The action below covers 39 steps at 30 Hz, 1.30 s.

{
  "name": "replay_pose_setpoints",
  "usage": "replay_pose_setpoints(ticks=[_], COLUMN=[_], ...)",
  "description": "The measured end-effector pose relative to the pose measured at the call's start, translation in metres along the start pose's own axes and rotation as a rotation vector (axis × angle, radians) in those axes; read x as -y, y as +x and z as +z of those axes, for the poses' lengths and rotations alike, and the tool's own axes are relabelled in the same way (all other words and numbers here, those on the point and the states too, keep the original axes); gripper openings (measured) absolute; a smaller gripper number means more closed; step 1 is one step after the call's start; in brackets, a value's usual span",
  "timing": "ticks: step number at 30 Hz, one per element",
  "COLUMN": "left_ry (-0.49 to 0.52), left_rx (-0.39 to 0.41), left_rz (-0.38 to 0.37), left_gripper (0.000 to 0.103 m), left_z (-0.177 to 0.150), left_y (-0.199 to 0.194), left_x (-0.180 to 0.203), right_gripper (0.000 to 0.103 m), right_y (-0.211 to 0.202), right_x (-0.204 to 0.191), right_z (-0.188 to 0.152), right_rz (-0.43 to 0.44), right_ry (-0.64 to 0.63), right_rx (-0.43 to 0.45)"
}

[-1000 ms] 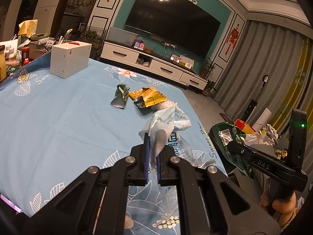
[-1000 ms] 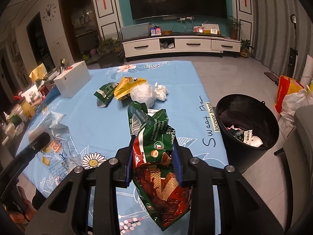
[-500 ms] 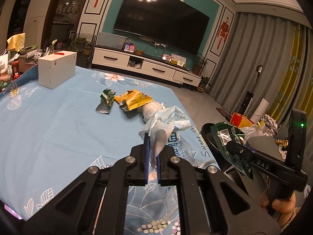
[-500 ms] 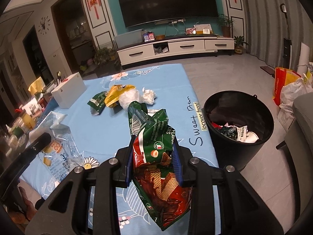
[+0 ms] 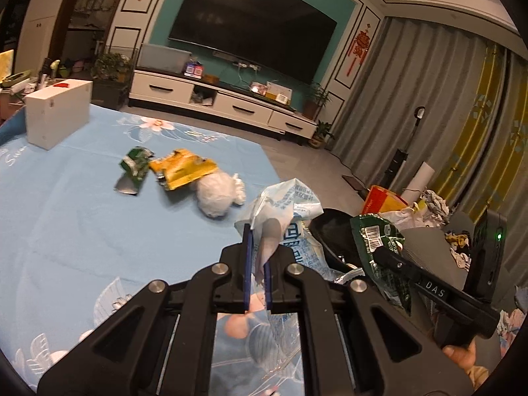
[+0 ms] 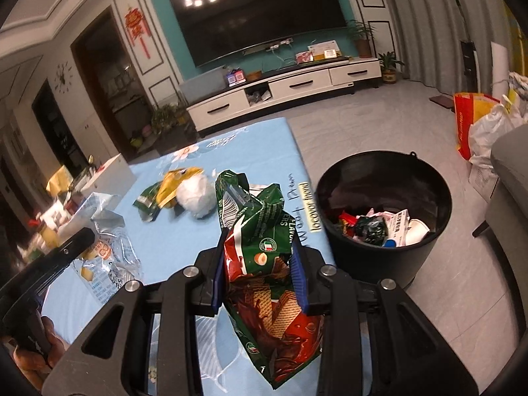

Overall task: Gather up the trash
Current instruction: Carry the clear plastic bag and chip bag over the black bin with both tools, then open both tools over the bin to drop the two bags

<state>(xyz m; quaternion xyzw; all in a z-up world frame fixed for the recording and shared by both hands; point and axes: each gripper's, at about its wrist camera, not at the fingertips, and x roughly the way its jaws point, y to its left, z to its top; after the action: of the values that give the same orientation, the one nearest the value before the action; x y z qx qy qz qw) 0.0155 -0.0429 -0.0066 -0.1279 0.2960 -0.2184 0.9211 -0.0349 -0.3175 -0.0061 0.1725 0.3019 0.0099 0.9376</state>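
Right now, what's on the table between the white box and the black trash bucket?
In the right wrist view, a small green wrapper, a yellow wrapper and a crumpled white bag lie between the white box and the black trash bucket.

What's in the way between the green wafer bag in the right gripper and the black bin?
Nothing visible. The green wafer bag hangs over the table edge, and the black bin stands open-topped on the floor just beside it, holding only trash.

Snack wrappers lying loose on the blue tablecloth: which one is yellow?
The yellow wrapper lies between the small green wrapper and the white crumpled bag.
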Motion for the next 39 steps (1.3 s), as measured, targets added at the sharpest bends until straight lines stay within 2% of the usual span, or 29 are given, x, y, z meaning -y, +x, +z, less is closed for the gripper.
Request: replay_pose_setpoints(ticks=[12, 21, 30, 39], left_ry=[0.067, 0.139, 0.176, 0.214], left_rx=[-0.098, -0.163, -0.233, -0.298], left_rz=[-0.085, -0.145, -0.151, -0.111], left_gripper=[0.007, 0.007, 0.007, 0.011], left_z=[0.021, 0.032, 0.035, 0.023], left_y=[0.065, 0.121, 0.188, 0.240], left_x=[0.066, 0.126, 0.167, 0.185], right_gripper=[0.034, 0.034, 0.034, 0.035], right_y=[-0.019, -0.013, 0.013, 0.051], right_x=[0.088, 0.128, 0.151, 0.179], right_z=[0.018, 0.023, 0.040, 0.046], right_rz=[-0.020, -0.035, -0.067, -0.089], right_ry=[0.181, 0.267, 0.289, 0.338], right_rx=[0.081, 0.091, 0.085, 0.020])
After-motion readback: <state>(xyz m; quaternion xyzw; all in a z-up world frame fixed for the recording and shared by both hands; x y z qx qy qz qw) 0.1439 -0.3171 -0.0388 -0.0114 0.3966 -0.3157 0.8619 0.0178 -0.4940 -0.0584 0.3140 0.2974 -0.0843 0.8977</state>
